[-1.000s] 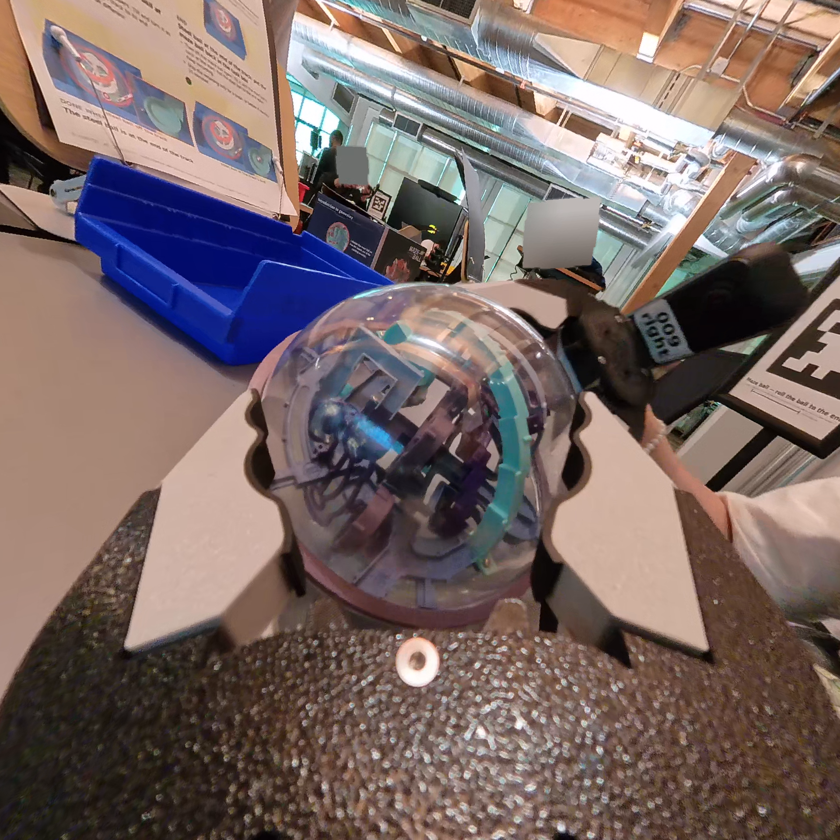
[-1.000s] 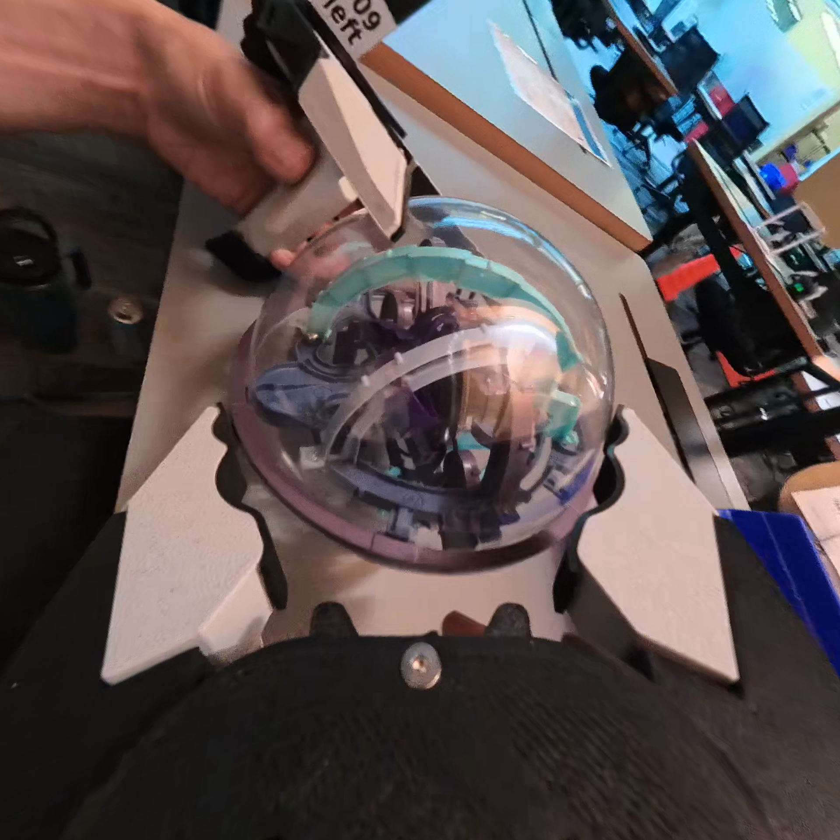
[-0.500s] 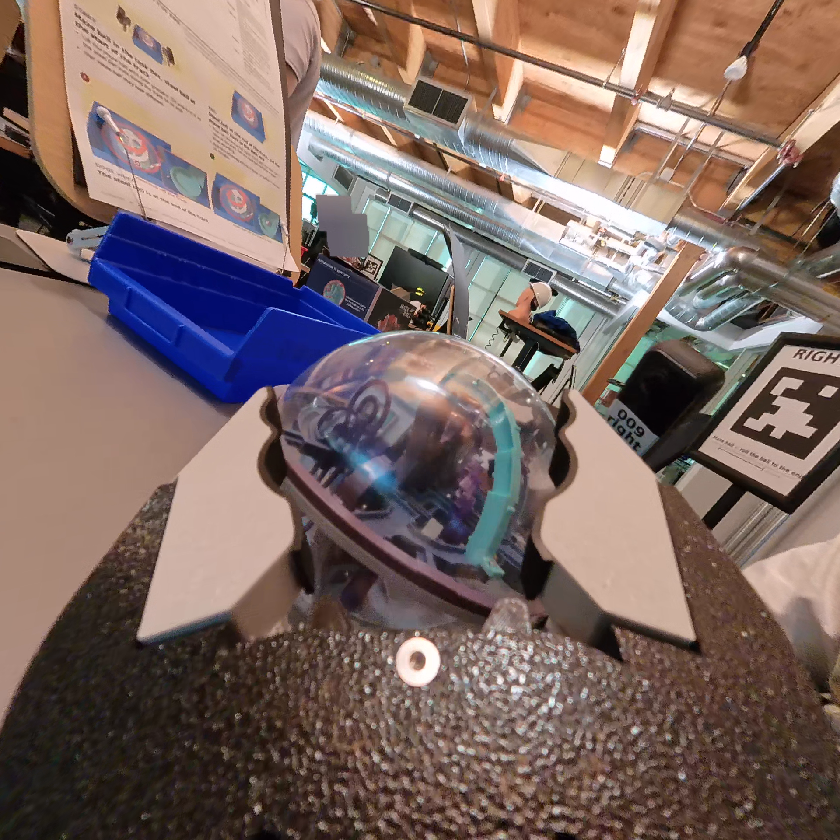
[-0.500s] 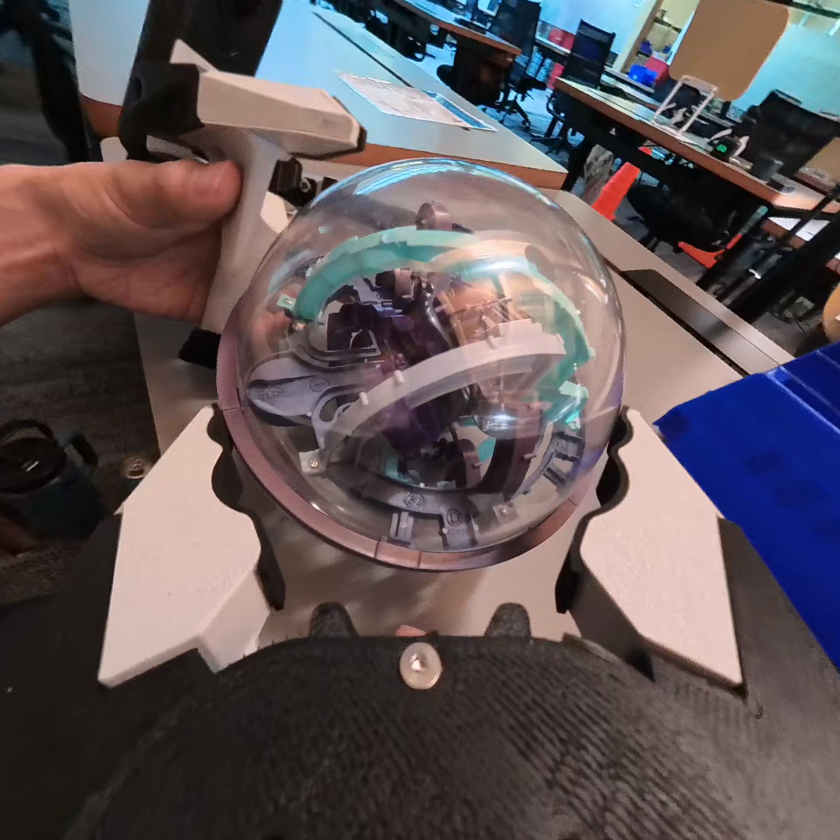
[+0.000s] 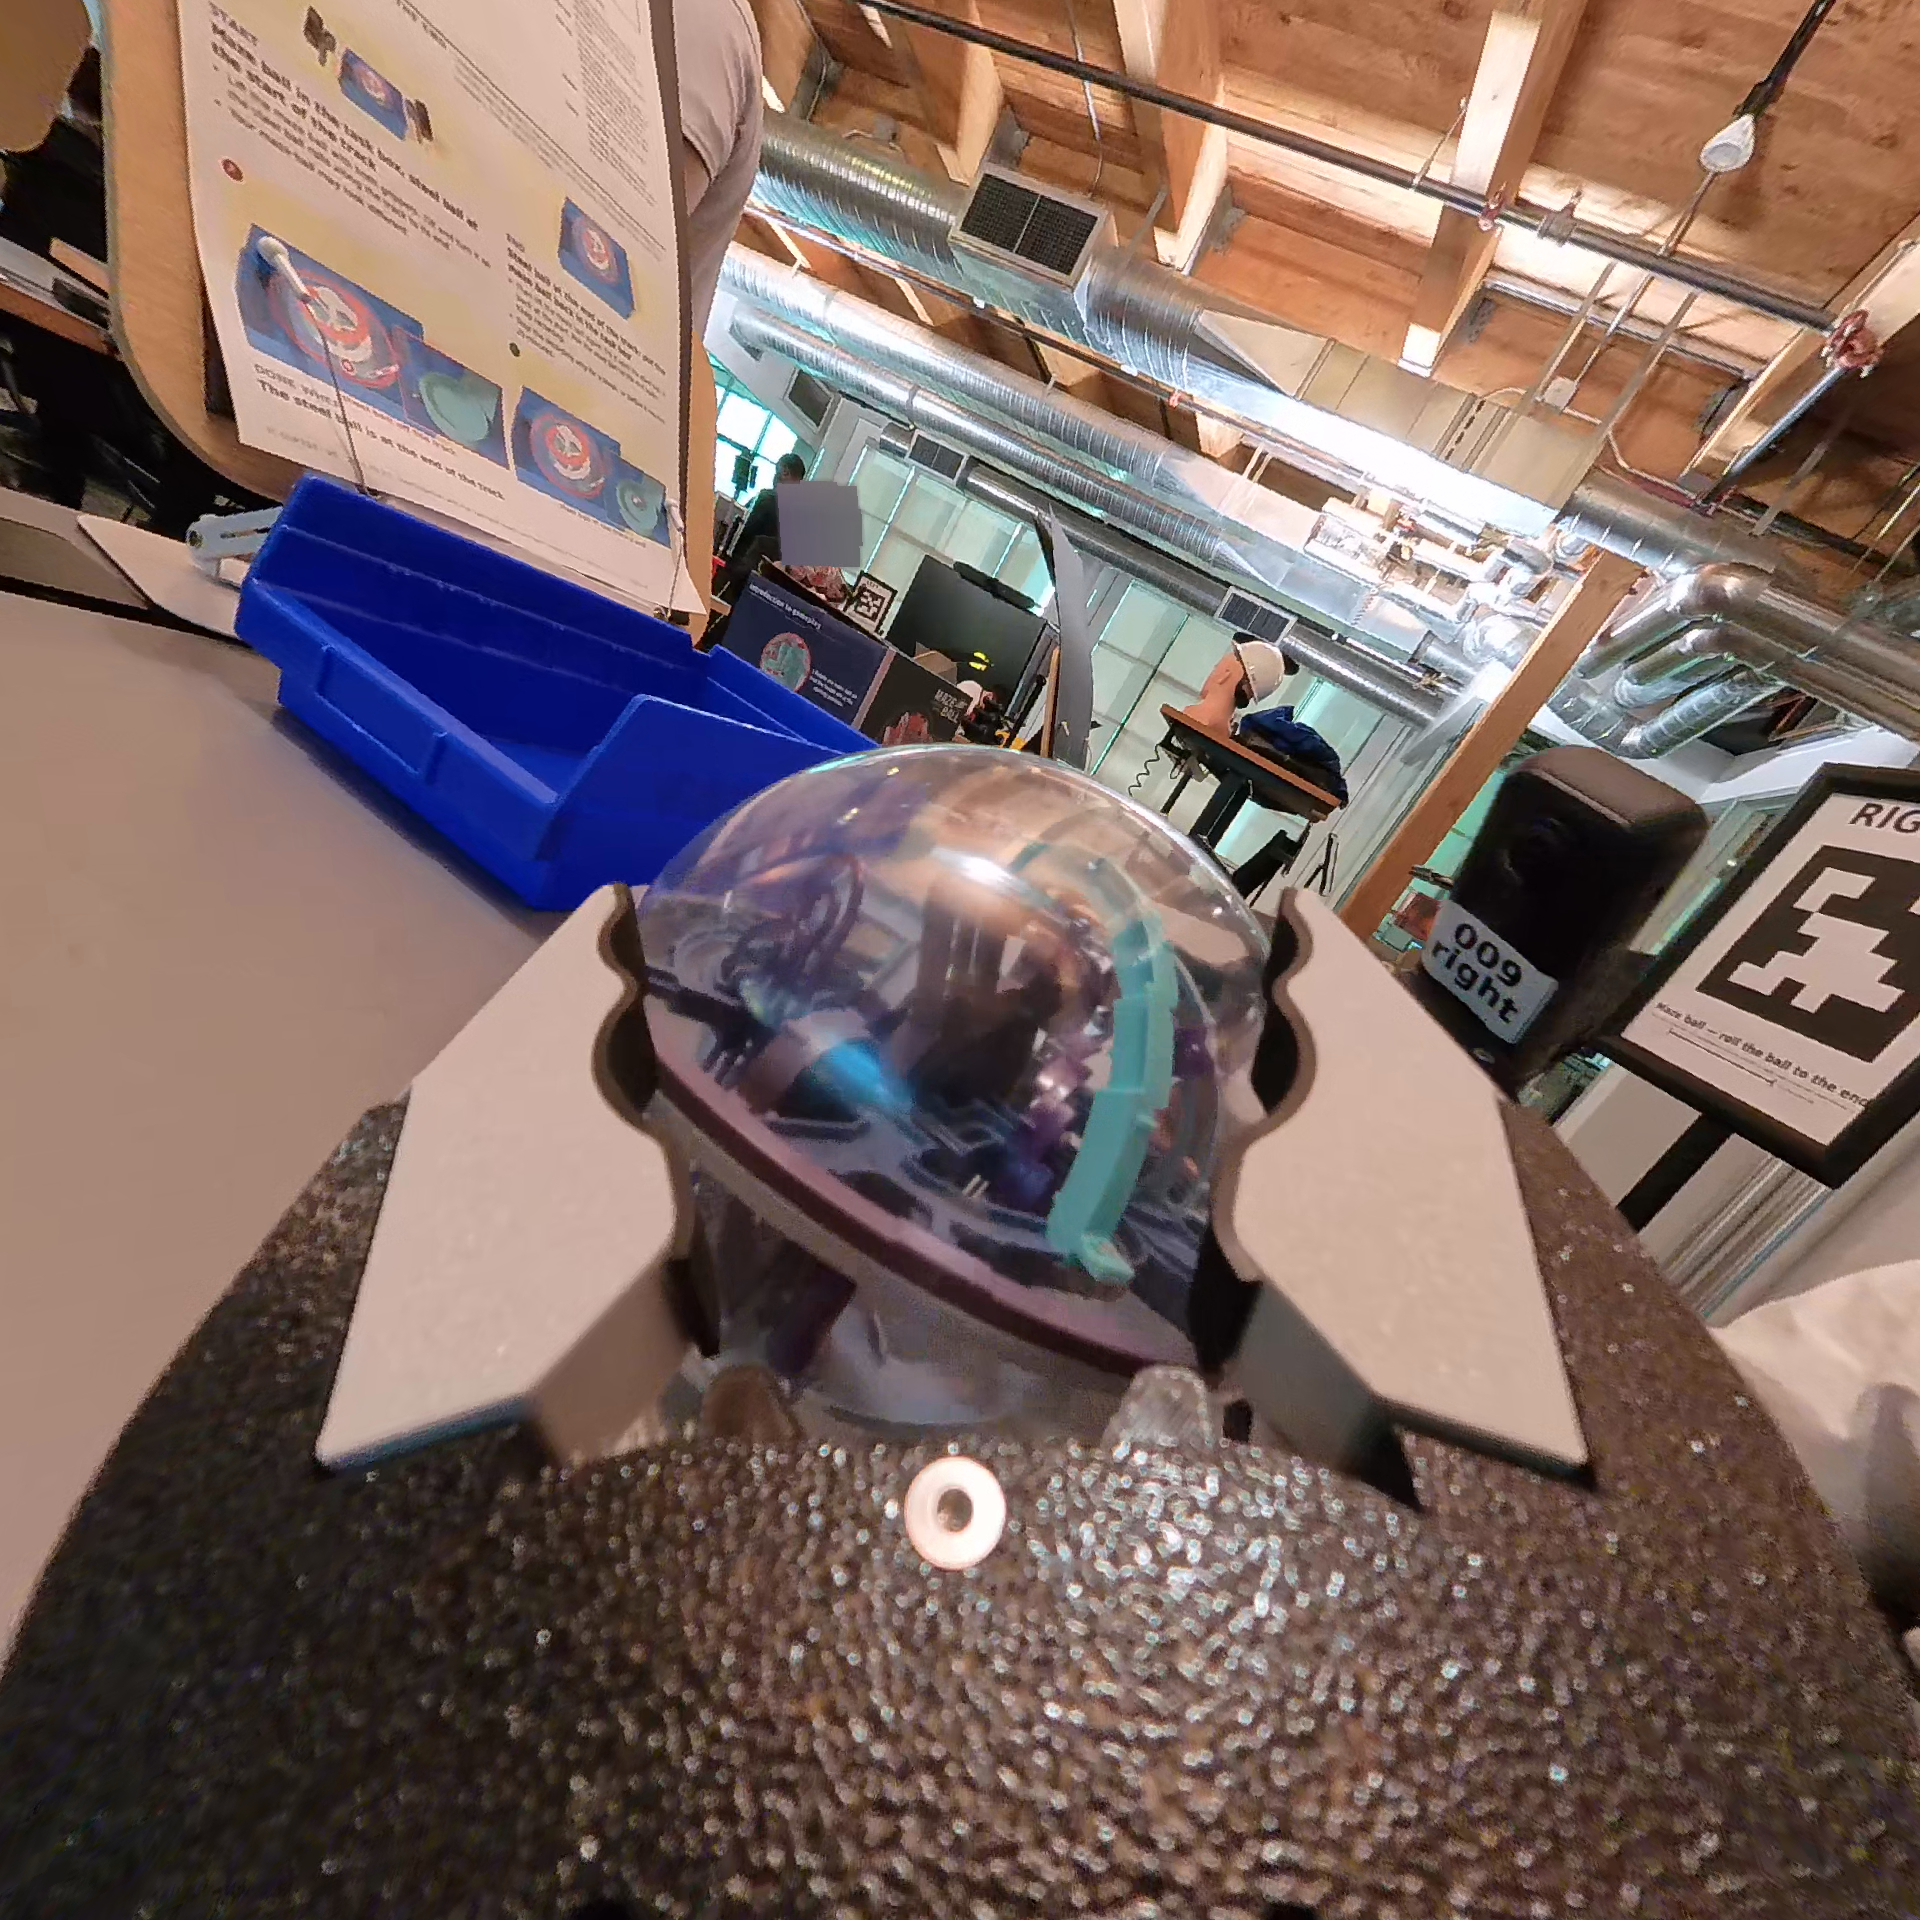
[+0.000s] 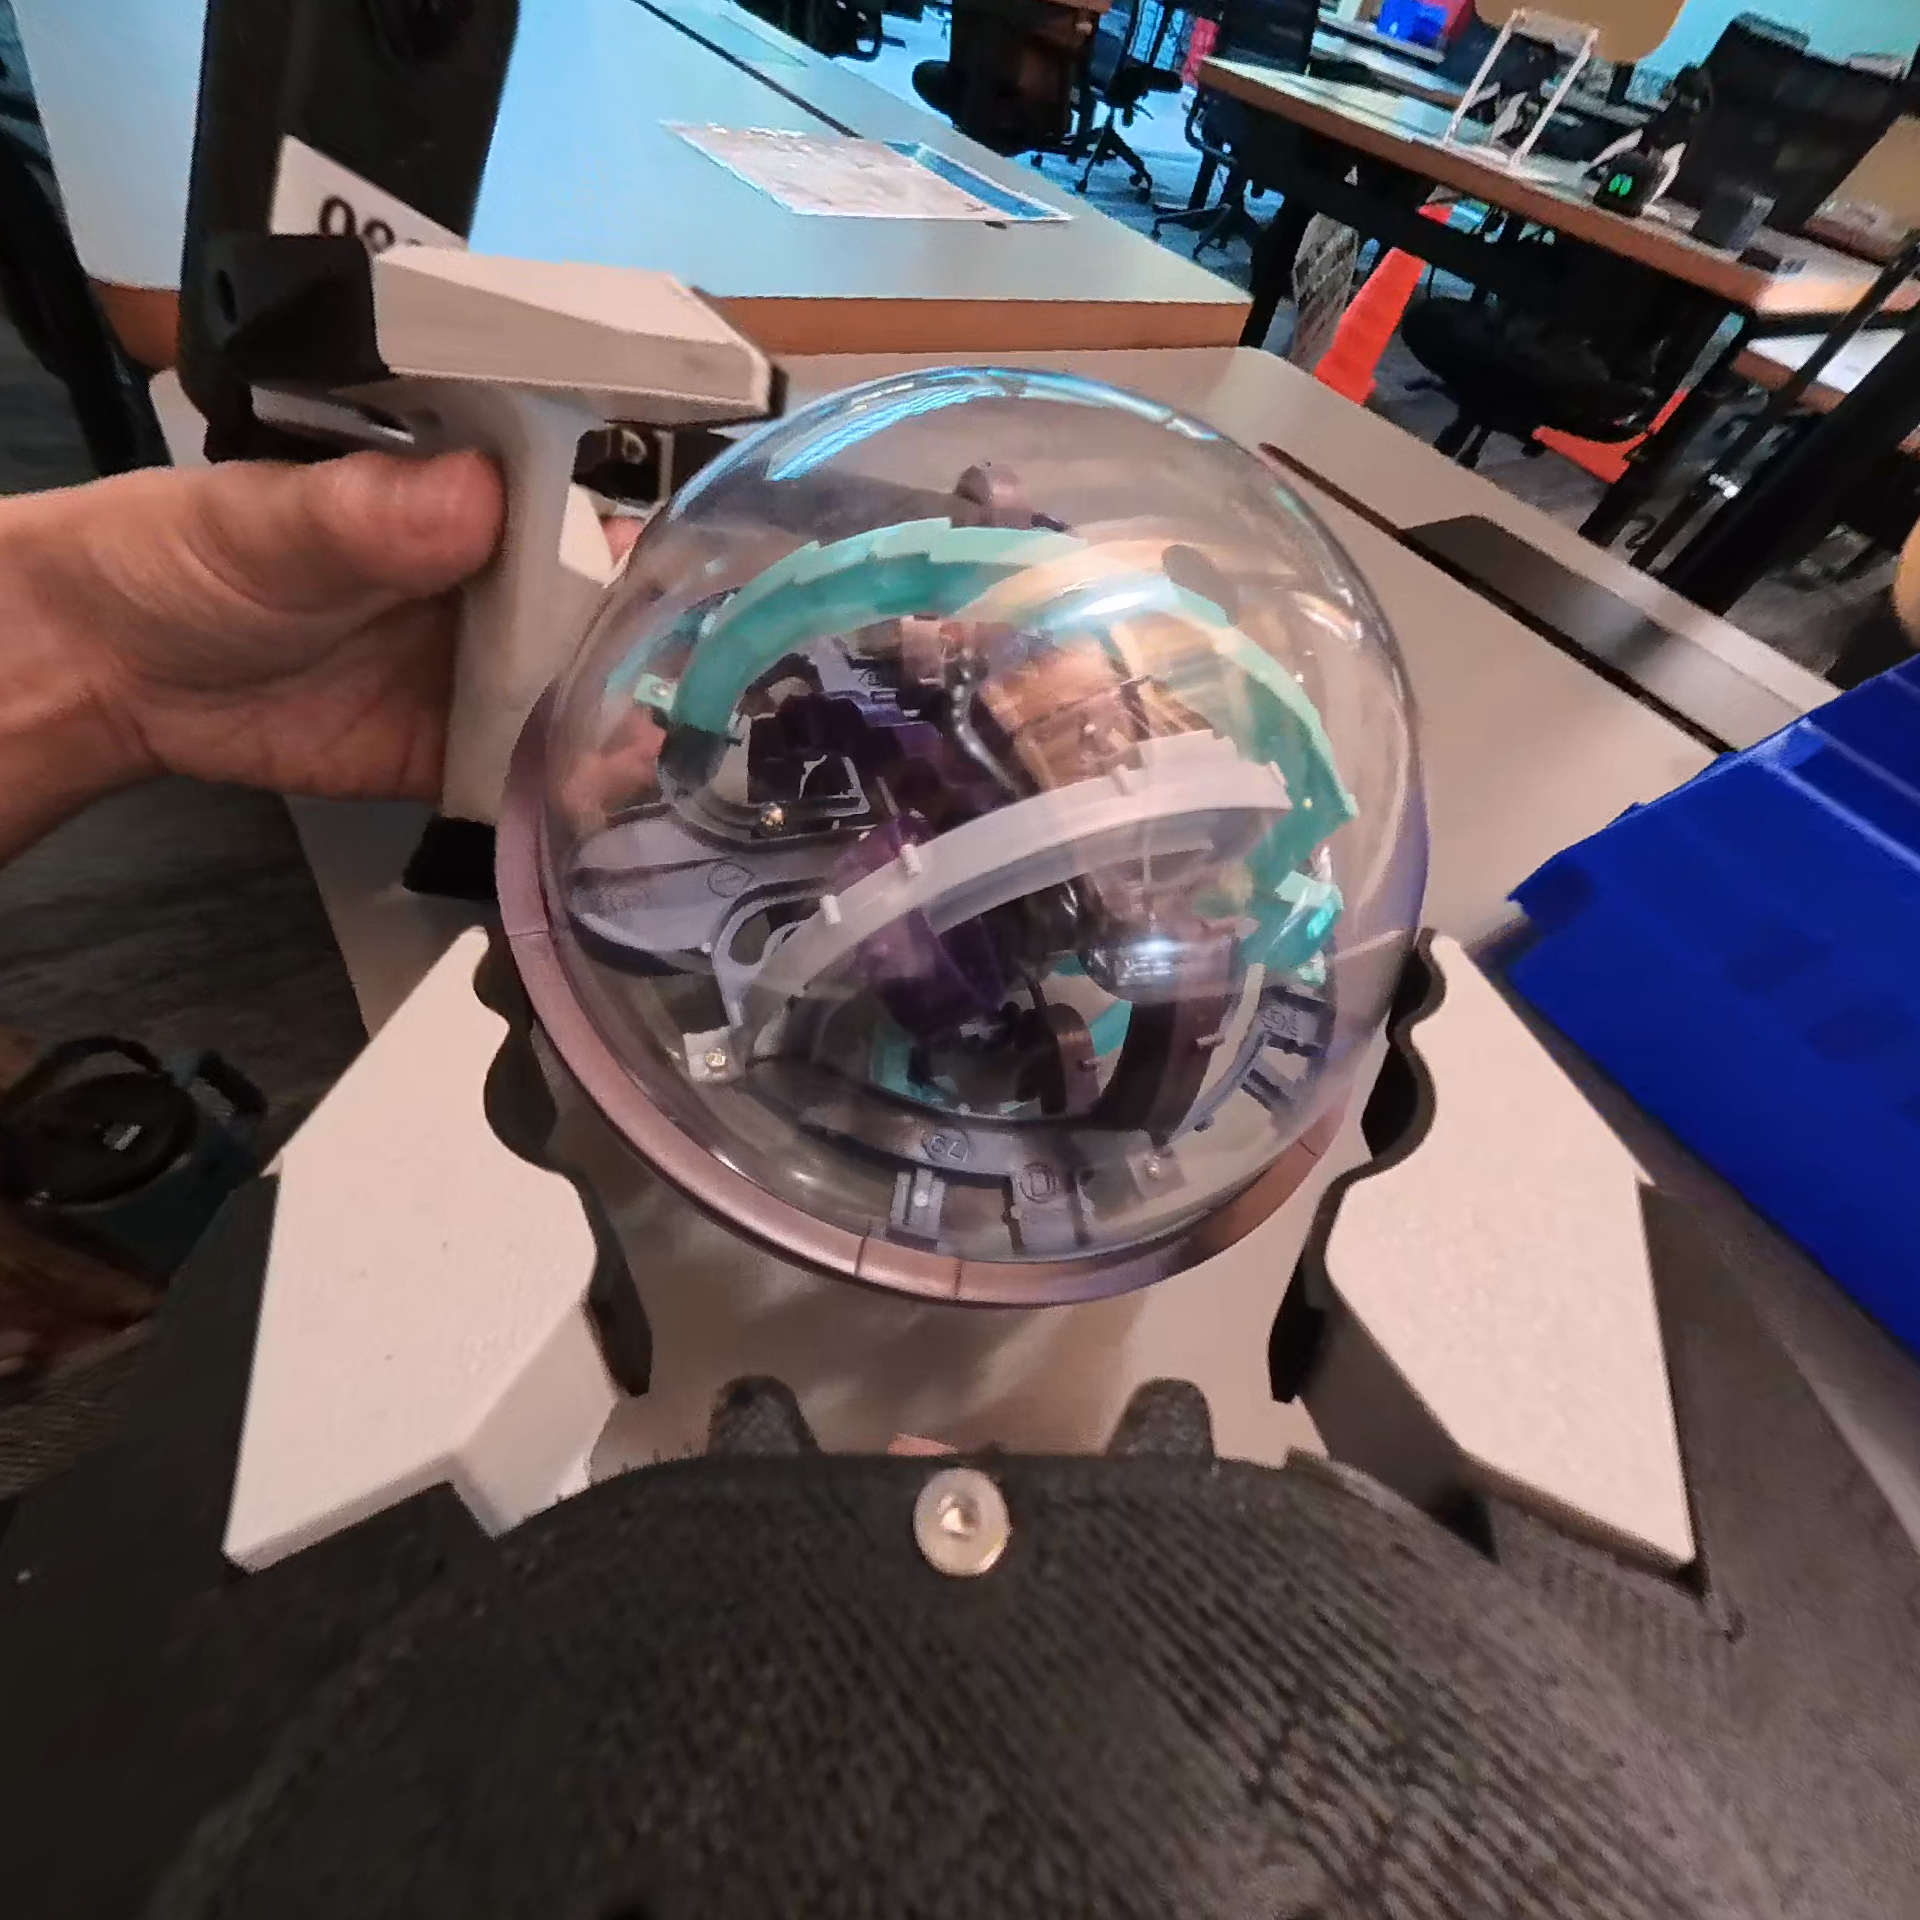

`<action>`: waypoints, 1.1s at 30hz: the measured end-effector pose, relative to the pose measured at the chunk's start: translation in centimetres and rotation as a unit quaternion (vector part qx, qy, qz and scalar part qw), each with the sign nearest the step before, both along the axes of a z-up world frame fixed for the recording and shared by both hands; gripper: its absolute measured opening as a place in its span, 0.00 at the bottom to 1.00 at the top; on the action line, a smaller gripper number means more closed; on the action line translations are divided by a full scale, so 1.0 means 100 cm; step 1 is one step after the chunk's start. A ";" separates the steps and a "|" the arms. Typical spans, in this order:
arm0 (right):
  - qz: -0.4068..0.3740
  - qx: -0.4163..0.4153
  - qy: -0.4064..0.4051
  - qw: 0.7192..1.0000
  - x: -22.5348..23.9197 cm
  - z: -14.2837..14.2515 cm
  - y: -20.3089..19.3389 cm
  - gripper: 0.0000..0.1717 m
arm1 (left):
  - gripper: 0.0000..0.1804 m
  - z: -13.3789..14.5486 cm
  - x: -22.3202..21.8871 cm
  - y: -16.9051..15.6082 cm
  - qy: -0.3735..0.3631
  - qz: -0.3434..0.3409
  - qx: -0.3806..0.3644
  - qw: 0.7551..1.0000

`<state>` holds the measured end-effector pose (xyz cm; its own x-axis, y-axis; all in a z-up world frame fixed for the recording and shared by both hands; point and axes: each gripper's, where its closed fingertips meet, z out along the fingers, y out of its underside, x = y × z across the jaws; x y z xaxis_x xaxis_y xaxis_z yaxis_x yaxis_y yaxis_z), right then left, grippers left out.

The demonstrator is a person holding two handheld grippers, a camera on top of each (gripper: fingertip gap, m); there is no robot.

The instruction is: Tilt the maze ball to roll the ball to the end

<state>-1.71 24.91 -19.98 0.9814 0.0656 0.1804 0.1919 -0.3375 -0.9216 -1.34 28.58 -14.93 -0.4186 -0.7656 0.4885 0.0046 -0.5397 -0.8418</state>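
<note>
Over a grey table [image 6: 1455, 582], both grippers clamp the clear maze ball [image 6: 966, 831], teal-and-purple tracks inside

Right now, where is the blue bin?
The blue bin sits on the table, behind and left of the maze ball in the left wrist view; in the right wrist view it is at the right edge.

clear maze ball [image 6: 961, 831], teal and purple tracks inside, seemingly tilted, clamped between both grippers.

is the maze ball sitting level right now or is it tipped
Tipped. The maze ball is held between both claws, and the purple seam band around its middle runs slanted, low on one side and high on the other, in both views.
</note>
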 end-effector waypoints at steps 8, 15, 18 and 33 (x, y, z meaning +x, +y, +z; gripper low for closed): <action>-0.006 -0.004 0.013 1.000 -0.001 0.002 0.004 0.91 | 0.63 0.001 -0.002 0.005 -0.005 0.004 -0.008 1.000; -0.010 -0.003 0.008 1.000 -0.002 0.003 0.006 0.91 | 0.66 -0.001 -0.007 -0.001 0.002 -0.003 0.045 0.999; -0.005 0.000 0.011 1.000 -0.002 0.002 0.004 0.91 | 0.72 0.002 -0.011 -0.007 -0.013 -0.022 0.044 0.999; 0.045 -0.004 -0.014 0.999 -0.001 -0.009 -0.004 0.89 | 0.70 -0.019 -0.027 -0.020 -0.006 -0.007 0.293 0.956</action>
<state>-1.81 24.46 -20.83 0.9659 0.1552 0.2073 0.2481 -0.3250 -0.9126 -4.03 26.54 -16.88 -0.4336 -0.9007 -0.0273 0.0123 0.0244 -0.9996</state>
